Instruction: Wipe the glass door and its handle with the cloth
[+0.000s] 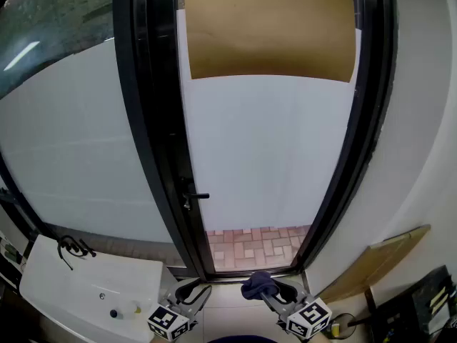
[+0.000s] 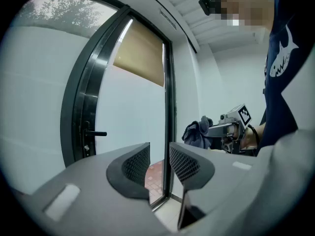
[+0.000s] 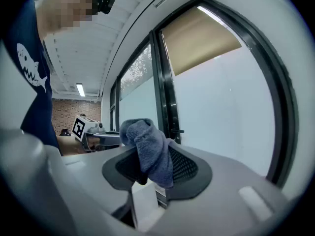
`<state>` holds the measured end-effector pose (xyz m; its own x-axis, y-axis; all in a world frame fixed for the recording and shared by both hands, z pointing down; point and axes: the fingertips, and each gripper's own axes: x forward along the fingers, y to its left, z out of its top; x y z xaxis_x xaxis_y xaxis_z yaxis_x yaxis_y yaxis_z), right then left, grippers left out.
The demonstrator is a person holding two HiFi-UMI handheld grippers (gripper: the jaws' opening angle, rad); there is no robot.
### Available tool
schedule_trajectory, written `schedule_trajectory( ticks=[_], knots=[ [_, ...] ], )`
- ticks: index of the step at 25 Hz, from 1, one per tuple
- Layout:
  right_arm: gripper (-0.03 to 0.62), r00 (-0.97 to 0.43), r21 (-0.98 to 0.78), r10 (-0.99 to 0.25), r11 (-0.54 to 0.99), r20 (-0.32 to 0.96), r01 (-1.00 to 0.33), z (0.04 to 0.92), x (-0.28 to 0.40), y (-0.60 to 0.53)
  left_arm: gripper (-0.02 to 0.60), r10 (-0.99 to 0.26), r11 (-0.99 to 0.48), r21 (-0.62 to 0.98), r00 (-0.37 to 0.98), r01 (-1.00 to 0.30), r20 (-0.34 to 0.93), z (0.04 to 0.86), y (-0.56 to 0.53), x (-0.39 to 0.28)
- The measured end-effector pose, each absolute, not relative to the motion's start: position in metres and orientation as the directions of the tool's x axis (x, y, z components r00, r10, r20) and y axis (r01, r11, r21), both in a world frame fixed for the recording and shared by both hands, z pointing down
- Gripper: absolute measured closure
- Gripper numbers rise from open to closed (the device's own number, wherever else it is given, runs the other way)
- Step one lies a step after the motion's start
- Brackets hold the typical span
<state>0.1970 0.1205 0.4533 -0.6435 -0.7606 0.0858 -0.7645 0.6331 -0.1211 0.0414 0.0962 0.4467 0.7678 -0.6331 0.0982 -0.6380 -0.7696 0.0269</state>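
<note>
The glass door (image 1: 271, 148) stands ahead in a black frame, with its black lever handle (image 1: 194, 195) on the left stile at mid height. Low in the head view, my right gripper (image 1: 265, 290) is shut on a dark blue cloth (image 1: 257, 284) bunched between its jaws, well short of the door. The cloth (image 3: 147, 149) hangs over the jaws in the right gripper view, with the handle (image 3: 178, 131) beyond it. My left gripper (image 1: 191, 291) is beside it, open a little and empty (image 2: 159, 154). From there the handle (image 2: 96, 133) shows far left.
A tan blind (image 1: 270, 27) covers the door's top. A fixed frosted pane (image 1: 78, 141) stands to the left. A white sink (image 1: 93, 291) with a dark tap sits at lower left. Cardboard (image 1: 371, 263) leans on the right wall. Brick paving (image 1: 257, 245) shows through the door's bottom.
</note>
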Motion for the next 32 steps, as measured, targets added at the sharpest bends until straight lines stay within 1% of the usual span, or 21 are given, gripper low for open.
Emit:
schedule_trajectory(
  ticks=[14, 20, 24, 32],
  knots=[
    [0.448, -0.675, -0.120, -0.734, 0.665, 0.080, -0.737, 0.459, 0.215, 0.126, 0.463, -0.644, -0.761, 0.023, 0.759, -0.649, 0.098, 0.461, 0.107, 0.066],
    [0.448, -0.678, -0.134, -0.729, 0.666, 0.089, -0.734, 0.466, 0.214, 0.113, 0.462, -0.661, -0.742, 0.041, 0.741, -0.669, 0.123, 0.471, 0.098, 0.059],
    [0.448, -0.678, -0.128, -0.729, 0.667, 0.095, -0.734, 0.470, 0.210, 0.097, 0.463, -0.659, -0.744, 0.047, 0.744, -0.667, 0.113, 0.481, 0.081, 0.054],
    [0.447, -0.676, -0.088, -0.731, 0.671, 0.092, -0.736, 0.455, 0.188, 0.038, 0.462, -0.652, -0.753, 0.045, 0.753, -0.657, 0.086, 0.474, 0.019, 0.038]
  ],
)
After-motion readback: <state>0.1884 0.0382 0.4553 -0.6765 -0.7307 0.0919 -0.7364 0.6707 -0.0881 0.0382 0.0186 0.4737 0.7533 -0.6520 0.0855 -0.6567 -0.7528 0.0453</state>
